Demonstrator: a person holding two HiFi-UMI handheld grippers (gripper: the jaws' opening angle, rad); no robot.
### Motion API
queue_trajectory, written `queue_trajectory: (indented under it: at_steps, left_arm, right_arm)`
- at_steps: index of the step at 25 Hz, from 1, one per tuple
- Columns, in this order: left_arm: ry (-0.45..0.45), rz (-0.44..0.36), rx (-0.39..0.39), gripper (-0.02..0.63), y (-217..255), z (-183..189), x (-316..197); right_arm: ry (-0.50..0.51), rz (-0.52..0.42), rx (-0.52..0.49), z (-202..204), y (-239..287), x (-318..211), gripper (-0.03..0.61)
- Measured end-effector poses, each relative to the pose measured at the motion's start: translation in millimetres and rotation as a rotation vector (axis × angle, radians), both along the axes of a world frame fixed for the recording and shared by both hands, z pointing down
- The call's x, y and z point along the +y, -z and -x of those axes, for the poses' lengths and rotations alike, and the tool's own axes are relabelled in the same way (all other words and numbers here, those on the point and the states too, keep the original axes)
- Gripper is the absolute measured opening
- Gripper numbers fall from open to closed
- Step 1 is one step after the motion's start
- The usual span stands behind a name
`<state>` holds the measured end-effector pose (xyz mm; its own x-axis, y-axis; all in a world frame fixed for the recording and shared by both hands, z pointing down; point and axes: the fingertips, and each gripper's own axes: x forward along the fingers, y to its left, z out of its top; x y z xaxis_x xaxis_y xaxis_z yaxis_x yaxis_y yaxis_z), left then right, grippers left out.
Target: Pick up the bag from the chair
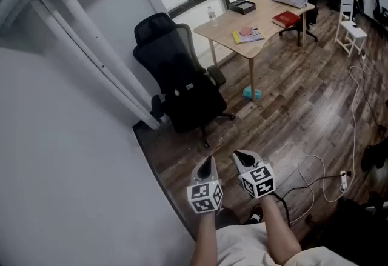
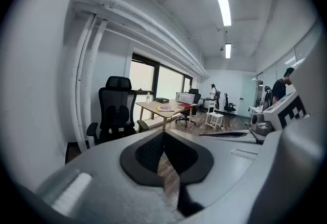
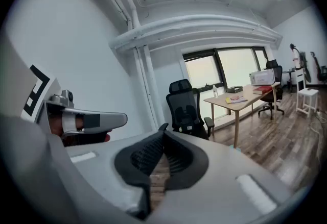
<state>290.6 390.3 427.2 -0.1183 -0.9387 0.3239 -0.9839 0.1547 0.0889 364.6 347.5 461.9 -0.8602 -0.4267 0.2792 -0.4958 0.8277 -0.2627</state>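
Note:
A black office chair (image 1: 163,46) stands by the window and white pipes, a couple of steps ahead of me. On its seat rests a black bag (image 1: 193,101) with a small white tag. The chair (image 2: 116,108) shows left of centre in the left gripper view, and the chair (image 3: 186,109) is straight beyond the jaws in the right gripper view. My left gripper (image 1: 207,162) and right gripper (image 1: 242,156) hang side by side low in the head view, well short of the chair. Both point toward it, shut and empty.
A wooden table (image 1: 225,29) to the chair's right carries books, a black box, a bottle and a white machine. A white stool (image 1: 350,31) stands far right. Cables (image 1: 330,181) trail over the wood floor at the right. A white wall (image 1: 66,168) runs along my left.

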Motion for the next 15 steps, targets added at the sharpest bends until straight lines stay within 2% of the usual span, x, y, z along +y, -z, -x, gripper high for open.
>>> queue_trajectory:
  at_steps: [9, 15]
  left_arm:
    - [-0.040, 0.019, 0.038, 0.006, -15, -26, -15]
    - [0.061, 0.013, 0.105, 0.005, -25, -1, -23]
  right_arm:
    - [-0.031, 0.003, -0.023, -34, -3, -21, 0.000]
    - [-0.053, 0.053, -0.082, -42, -7, -41, 0.000]
